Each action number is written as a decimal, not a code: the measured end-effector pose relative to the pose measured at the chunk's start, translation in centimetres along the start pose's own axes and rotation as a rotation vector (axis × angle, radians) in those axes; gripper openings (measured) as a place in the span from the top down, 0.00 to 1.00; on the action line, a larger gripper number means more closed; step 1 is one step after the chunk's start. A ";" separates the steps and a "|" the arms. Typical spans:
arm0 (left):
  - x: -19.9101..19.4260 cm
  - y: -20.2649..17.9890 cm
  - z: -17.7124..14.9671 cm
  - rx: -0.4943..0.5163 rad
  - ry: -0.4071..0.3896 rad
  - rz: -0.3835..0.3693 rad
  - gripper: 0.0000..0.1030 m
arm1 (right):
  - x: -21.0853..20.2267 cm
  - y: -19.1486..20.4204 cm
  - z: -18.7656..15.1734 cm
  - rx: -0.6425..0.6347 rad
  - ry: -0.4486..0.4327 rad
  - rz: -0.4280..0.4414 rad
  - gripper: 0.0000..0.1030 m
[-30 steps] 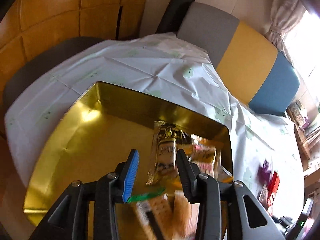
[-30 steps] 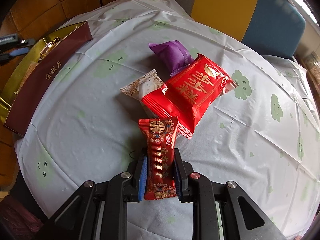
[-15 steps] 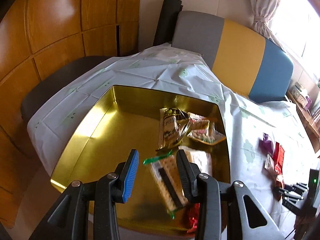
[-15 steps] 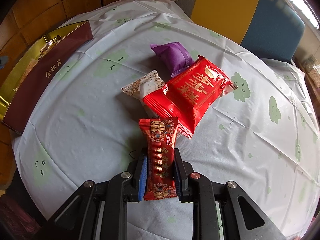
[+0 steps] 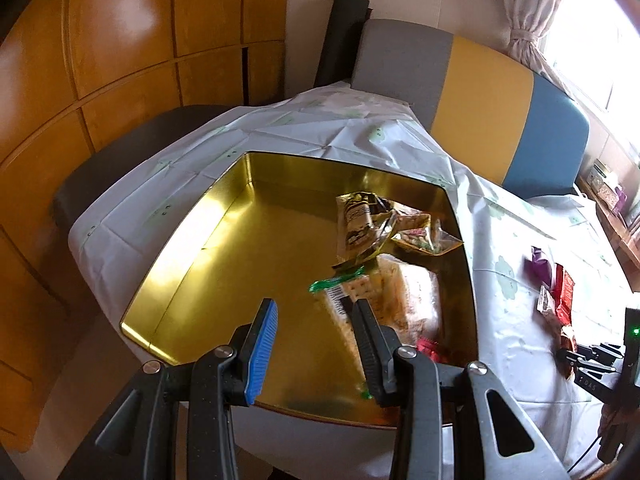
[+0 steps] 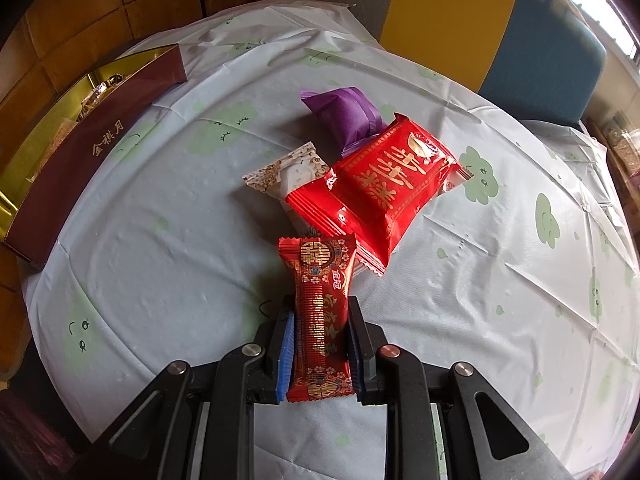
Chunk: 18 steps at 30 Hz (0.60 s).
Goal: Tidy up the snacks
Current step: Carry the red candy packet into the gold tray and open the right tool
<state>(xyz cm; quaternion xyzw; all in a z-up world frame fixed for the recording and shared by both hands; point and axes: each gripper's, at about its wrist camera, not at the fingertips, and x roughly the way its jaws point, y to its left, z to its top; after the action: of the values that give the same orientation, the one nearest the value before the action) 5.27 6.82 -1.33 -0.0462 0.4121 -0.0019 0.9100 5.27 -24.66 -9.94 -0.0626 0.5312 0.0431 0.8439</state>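
Note:
My left gripper [image 5: 316,320] is open and empty, raised above the near edge of a gold tin box [image 5: 192,248]. Several snack packets lie at the box's right side, among them a gold-black packet [image 5: 358,226] and a cracker pack [image 5: 376,292]. My right gripper [image 6: 320,328] is shut on a narrow red snack bar [image 6: 322,316], low over the table. Beyond it lie a large red packet [image 6: 384,184], a white patterned packet [image 6: 288,172] and a purple packet [image 6: 348,114]. The box shows at the left in the right wrist view [image 6: 92,140].
The table wears a pale cloth with green cloud prints [image 6: 160,240]. A grey, yellow and blue bench back [image 5: 480,116] stands behind it, a wooden wall [image 5: 120,40] at the left. The other gripper [image 5: 596,364] shows at the right edge of the left wrist view.
My left gripper has risen and drawn back from inside the box, leaving the cracker pack lying in it. My right gripper has stayed shut on the red bar, nearly still.

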 end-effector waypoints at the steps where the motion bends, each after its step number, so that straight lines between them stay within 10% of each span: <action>1: -0.1 0.2 -0.1 0.001 -0.002 0.004 0.62 | 0.0 0.0 0.0 0.003 0.001 0.000 0.77; 18: -0.4 3.3 -1.0 -0.047 -0.007 0.021 0.62 | -1.4 1.2 1.9 0.131 0.009 0.055 0.79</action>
<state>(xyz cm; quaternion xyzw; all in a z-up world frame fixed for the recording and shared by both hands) 4.15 10.08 -1.94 -0.0635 0.4092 0.0174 0.9101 6.22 -23.21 -7.91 0.0075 0.5380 0.0313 0.8424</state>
